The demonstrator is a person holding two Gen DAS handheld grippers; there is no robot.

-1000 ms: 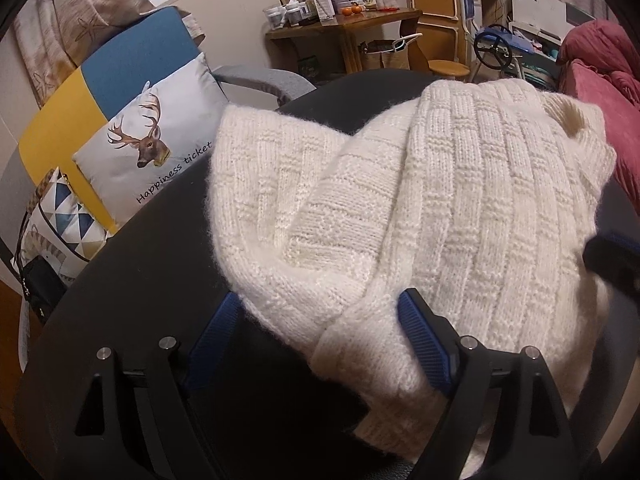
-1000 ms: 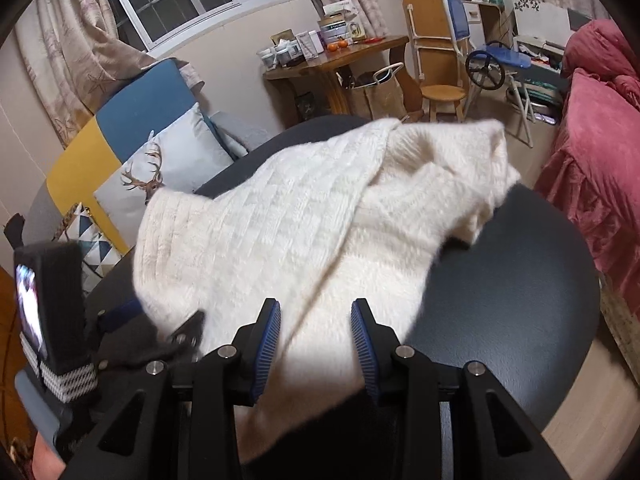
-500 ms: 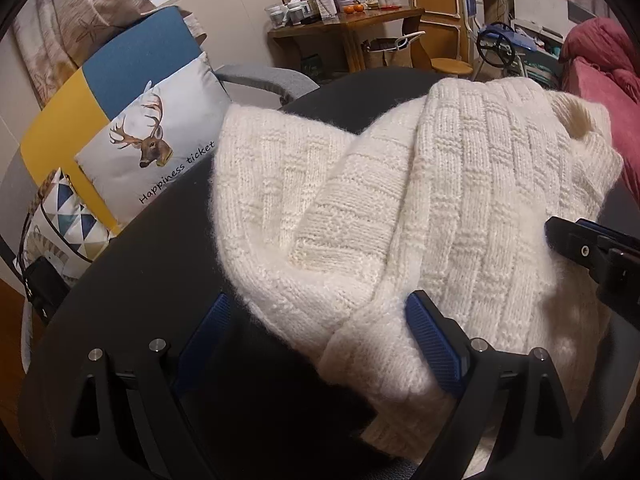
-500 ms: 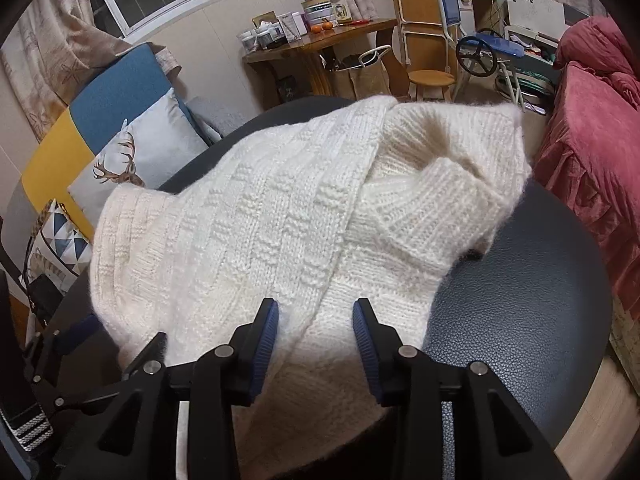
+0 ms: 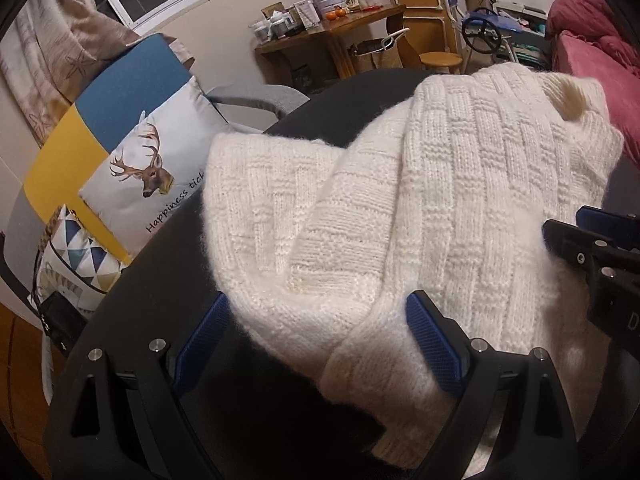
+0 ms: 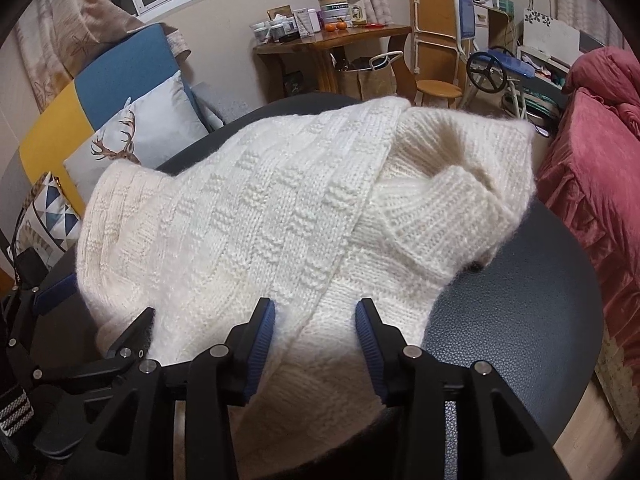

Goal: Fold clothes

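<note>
**Cream sweater heaped on the round black table, both grippers at its near edge**

The cream knitted sweater (image 6: 256,236) lies in a loose, partly folded heap on the round black table (image 6: 532,320), covering most of the near and middle part of the top. Its ribbed collar (image 6: 448,216) is turned towards the far right side of the heap (as the right wrist view shows it), and one sleeve end with a ribbed cuff (image 5: 376,372) trails over the near edge.

The left gripper (image 5: 316,344) stands wide, its blue pads (image 5: 432,344) well apart on either side of the cuff; the right pad lies against the wool and the left one is clear of it, so nothing is pinched.

The right gripper (image 6: 316,340) is narrower and has just been opening. A fold of the sweater's edge runs between its pads (image 6: 260,340), but they do not press on it.

Beyond the table stand a blue and yellow chair (image 5: 120,96) with a deer cushion (image 5: 156,168), a wooden desk (image 6: 332,40) and a red bedspread (image 6: 592,152).
</note>
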